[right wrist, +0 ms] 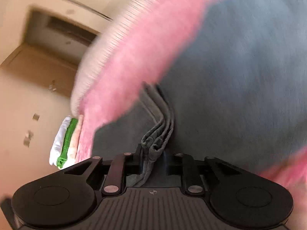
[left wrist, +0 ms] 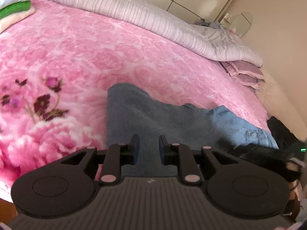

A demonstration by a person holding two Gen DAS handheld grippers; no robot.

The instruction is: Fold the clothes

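My black grippers [left wrist: 148,147] work blue-grey jeans [left wrist: 145,115] on a pink rose-patterned blanket [left wrist: 76,57]; green and white folded clothes [right wrist: 64,141] beyond.

left wrist: looks forward over left gripper [left wrist: 149,146], low over pink blanket [left wrist: 80,57], jeans [left wrist: 153,118] lower centre | right wrist: tilted, blurred, very close behind right gripper [right wrist: 153,160] on jeans [right wrist: 239,76] | shared: jeans, blanket [right wrist: 138,44], green stack [left wrist: 16,9] upper left / [right wrist: 66,141] lower left
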